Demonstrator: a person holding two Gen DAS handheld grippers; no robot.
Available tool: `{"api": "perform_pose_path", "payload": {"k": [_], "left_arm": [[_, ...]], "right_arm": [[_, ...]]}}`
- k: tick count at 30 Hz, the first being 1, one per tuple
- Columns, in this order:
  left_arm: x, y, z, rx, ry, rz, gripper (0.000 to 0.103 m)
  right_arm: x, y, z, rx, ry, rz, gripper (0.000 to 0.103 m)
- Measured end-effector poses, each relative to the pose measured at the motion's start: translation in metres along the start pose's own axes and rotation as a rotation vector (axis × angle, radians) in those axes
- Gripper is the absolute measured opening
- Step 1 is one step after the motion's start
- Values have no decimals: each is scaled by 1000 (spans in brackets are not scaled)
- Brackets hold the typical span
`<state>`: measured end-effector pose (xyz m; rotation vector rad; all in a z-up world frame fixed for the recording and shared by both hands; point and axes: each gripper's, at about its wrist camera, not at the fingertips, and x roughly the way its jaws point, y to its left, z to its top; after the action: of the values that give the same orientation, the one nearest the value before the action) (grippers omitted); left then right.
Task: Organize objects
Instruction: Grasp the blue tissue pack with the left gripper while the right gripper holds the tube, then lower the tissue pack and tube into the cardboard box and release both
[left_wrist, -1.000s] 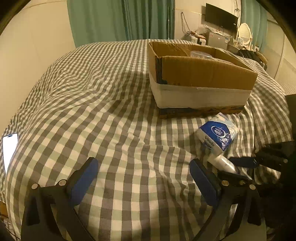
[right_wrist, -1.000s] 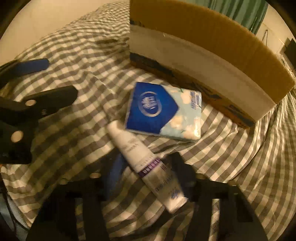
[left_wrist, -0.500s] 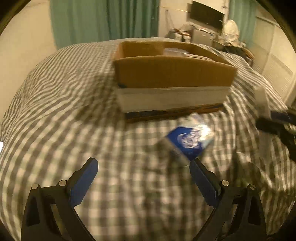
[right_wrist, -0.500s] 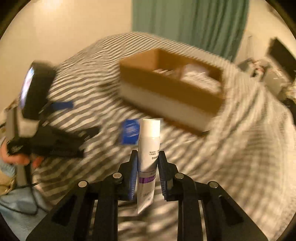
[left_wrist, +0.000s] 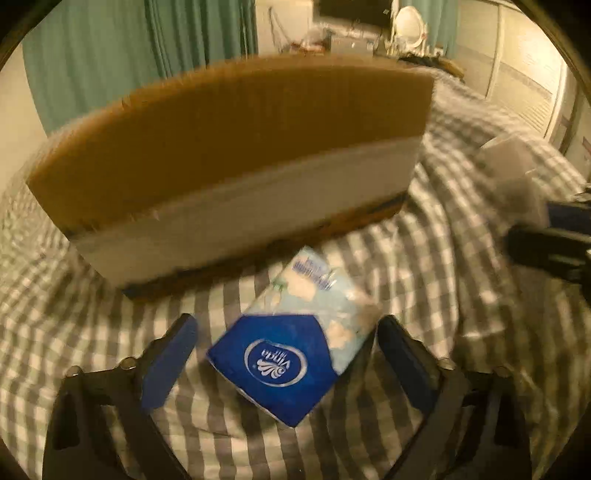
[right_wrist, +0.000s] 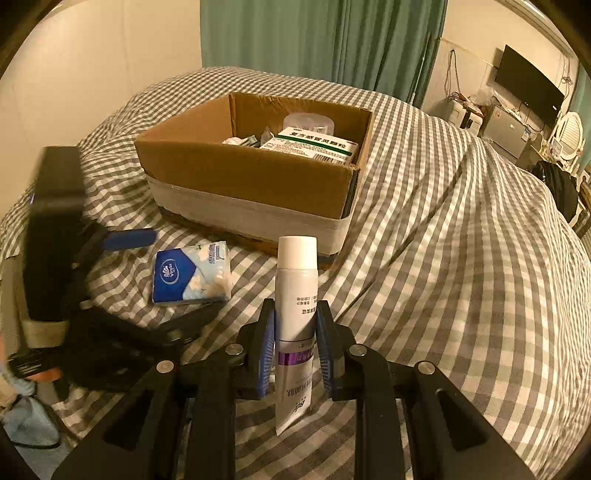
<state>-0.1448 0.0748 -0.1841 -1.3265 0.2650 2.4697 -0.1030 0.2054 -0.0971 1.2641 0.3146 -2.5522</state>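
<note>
Your right hand-held gripper (right_wrist: 295, 347) is clamped on the white plastic tube with a purple band (right_wrist: 297, 295), pinching it about mid-length so the flat cap points up and away from you, off the bed. It looks light and fairly stiff at the capped end but squeezable lower down, so I judge a firm yet gentle pinch near the shoulder is safer than one on the soft crimped tail.

Your left hand-held gripper (left_wrist: 286, 354) is spread wide, its blue pads on either side of the blue-and-white soft pack of tissues (left_wrist: 291, 347), which lies flat on the grey-and-white checked bedspread (right_wrist: 461, 258) just in front of the open brown cardboard box with a white taped band (right_wrist: 258, 177). The pads do not appear to touch the pack yet. That pack should be very light, soft and crushable, with a slick plastic wrap; take it across its narrower width near the middle, and expect it to give before the grip holds.

The box already holds a white carton with green print (right_wrist: 314, 146) and other small items.
</note>
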Motion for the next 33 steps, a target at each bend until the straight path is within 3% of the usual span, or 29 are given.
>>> {"api": "perform_pose_path", "payload": {"k": [1,6,13,22,28,33], "left_arm": [[2,3,-2,-12,15,-9,77],[-20,9,-7,-17,-10,-21,65],[-75,28,-6,-70,-99,-22,63],[-144,41,35,-75,-268,-4,63],[-158,66,72,-127,-317,28,63],[-142,92,100,-183,-306,44,63]], "right_arm": [[-1,0,0,2,-2,0,21],[-4,4,-2,7,-12,-1,21],[-27,16,5,-18,-61,-9,20],[-64,31,38,-76,-172,-33,20],[-76,30,80,-87,-259,-11,20],[-67,22,120,-70,-295,34,20]]}}
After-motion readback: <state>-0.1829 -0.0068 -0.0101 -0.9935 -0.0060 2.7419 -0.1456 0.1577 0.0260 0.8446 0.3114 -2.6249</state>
